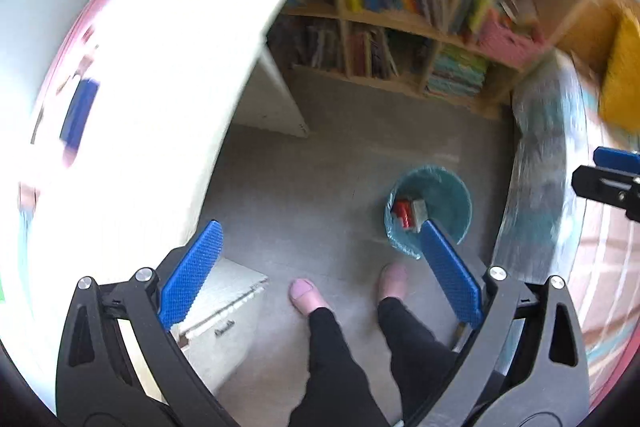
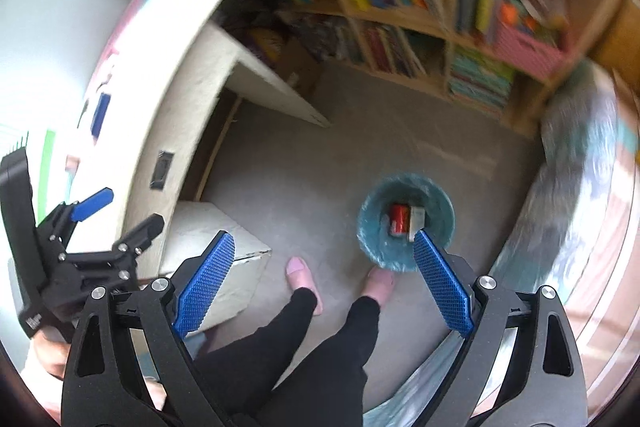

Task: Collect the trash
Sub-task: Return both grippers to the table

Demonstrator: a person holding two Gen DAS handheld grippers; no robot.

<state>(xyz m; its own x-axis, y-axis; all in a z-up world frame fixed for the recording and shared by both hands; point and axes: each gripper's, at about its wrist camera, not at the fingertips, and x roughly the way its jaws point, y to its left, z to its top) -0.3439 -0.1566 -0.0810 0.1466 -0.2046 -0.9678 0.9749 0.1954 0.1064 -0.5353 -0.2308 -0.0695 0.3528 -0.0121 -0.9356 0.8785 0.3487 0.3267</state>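
While both grippers point down at the floor (image 2: 312, 155), the left gripper (image 1: 320, 267) and right gripper (image 2: 324, 271) have their fingers spread wide, nothing between them. The teal bin (image 2: 406, 223) stands by the person's feet, with a red can (image 2: 399, 219) and a grey carton (image 2: 416, 221) inside.

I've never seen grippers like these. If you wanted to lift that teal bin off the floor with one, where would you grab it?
Probably the rim. The teal bin stands upright with its mouth open toward the camera, so the open right gripper could come straight down from above and pinch one wall, one finger inside and one outside. The side away from the red can looks freest. The body seems too wide to straddle.
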